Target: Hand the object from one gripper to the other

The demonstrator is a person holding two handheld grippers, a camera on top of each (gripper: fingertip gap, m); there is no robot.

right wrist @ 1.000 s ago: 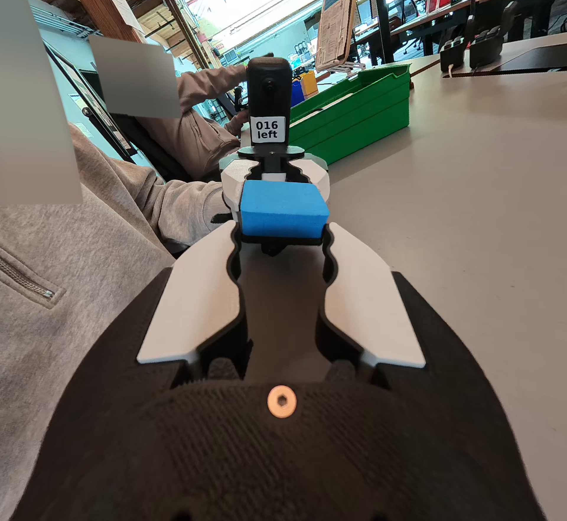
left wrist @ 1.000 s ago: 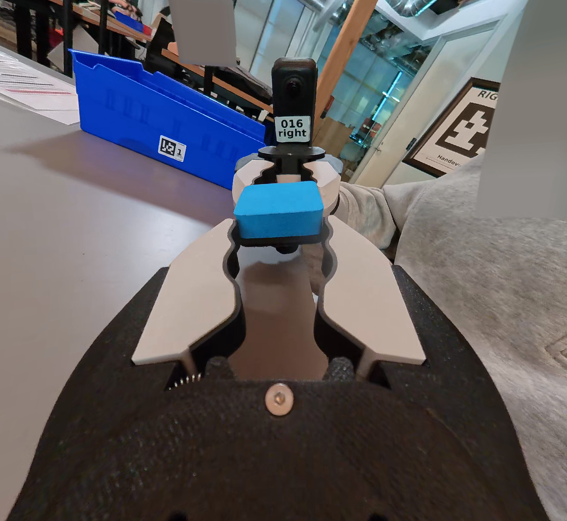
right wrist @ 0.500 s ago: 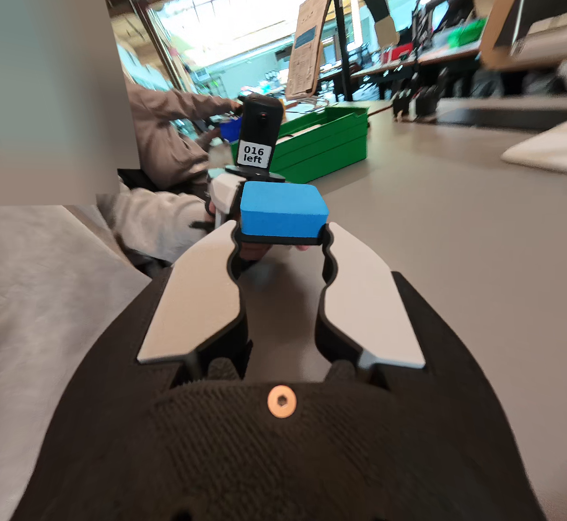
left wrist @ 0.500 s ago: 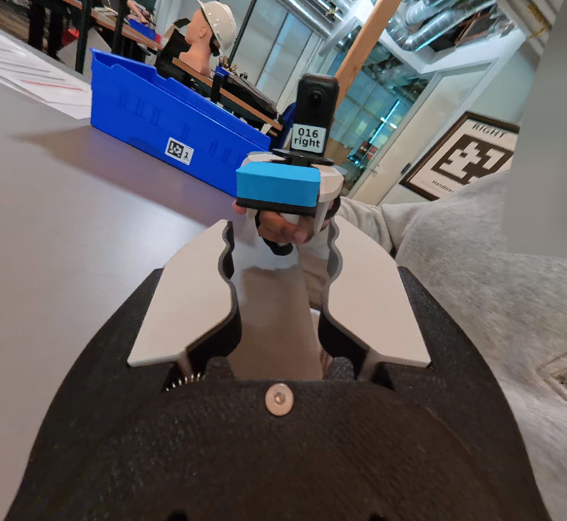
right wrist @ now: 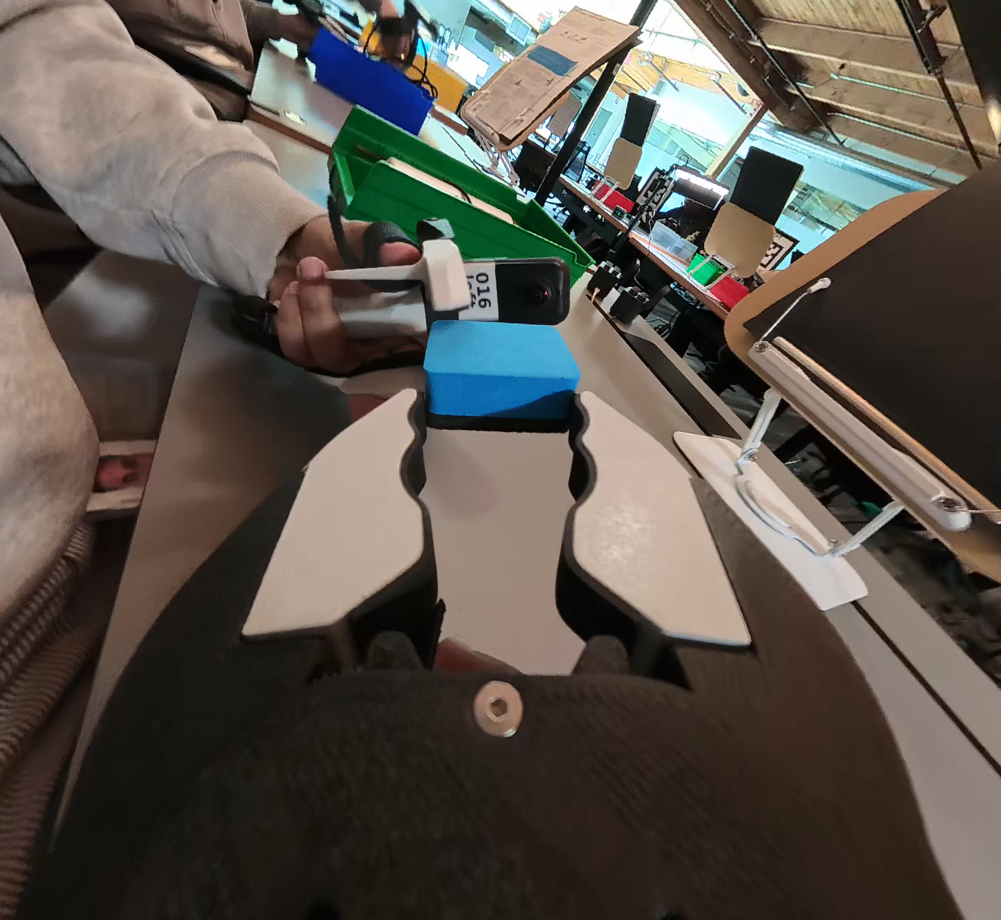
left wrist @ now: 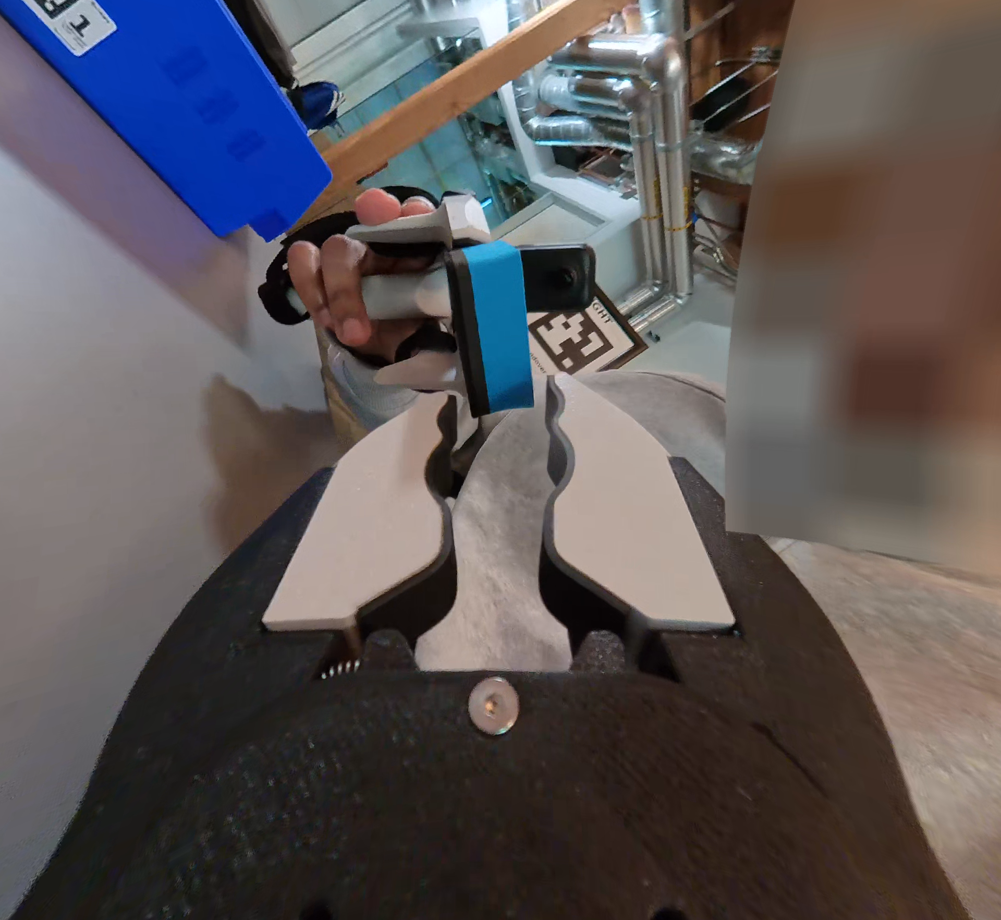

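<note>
I am gripping the blue block between the fingertips of my right gripper, the jaws clamped on its two ends, its black base facing down. My left gripper is standing with its jaws apart and nothing between them. From the left wrist view the block is hanging on edge just beyond my left fingertips, held by the right gripper turned sideways. A green bin is sitting on the table behind.

Blue-and-black block, white-fingered black gripper, green bin
</note>
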